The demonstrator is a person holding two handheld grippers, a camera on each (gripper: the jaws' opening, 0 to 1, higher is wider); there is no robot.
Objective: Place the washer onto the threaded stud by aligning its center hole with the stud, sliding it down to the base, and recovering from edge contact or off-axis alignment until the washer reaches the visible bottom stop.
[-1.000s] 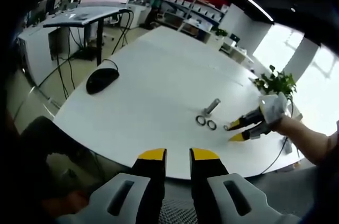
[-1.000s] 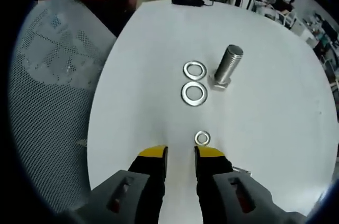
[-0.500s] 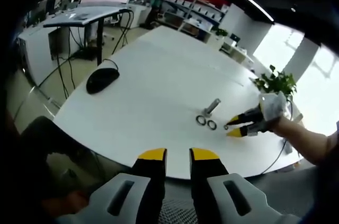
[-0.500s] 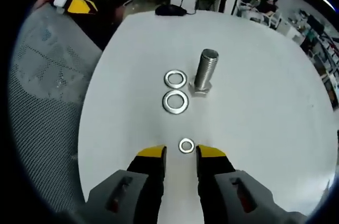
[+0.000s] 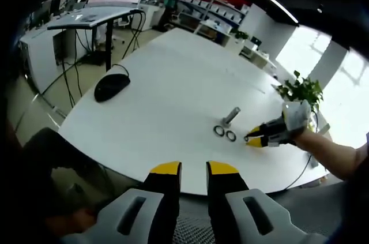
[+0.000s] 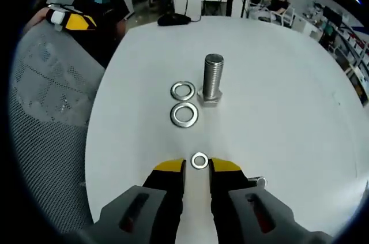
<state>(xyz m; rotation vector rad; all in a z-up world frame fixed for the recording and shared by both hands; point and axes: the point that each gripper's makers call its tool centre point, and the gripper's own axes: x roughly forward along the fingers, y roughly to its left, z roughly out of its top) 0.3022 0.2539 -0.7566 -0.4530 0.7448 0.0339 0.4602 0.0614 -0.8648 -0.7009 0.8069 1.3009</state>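
In the right gripper view, the right tongs (image 6: 198,166) sit low over the white worktop (image 6: 288,111), yellow tips parted a little, with a small washer (image 6: 199,160) lying flat between and just ahead of the tips. Whether the tips touch its rim is hard to tell at this angle; it does not look pinched. At 12 o'clock from the small washer a threaded stud (image 6: 212,79) stands upright on its hex base, apart from it. Two larger washers lie flat at the stud's 9 o'clock side: the near washer (image 6: 184,114) and the far washer (image 6: 183,90), close to each other and just beside the hex base. A black mouse (image 6: 174,19) rests at the worktop's far edge, and a grey mesh chair back (image 6: 46,111) stands at 9 o'clock.

In the left gripper view, the left tongs (image 5: 194,169) hang off the worktop's near edge, tips slightly apart and holding nothing. The stud, washers and right tongs appear small toward 3 o'clock, with a potted plant (image 5: 300,89) beyond them.
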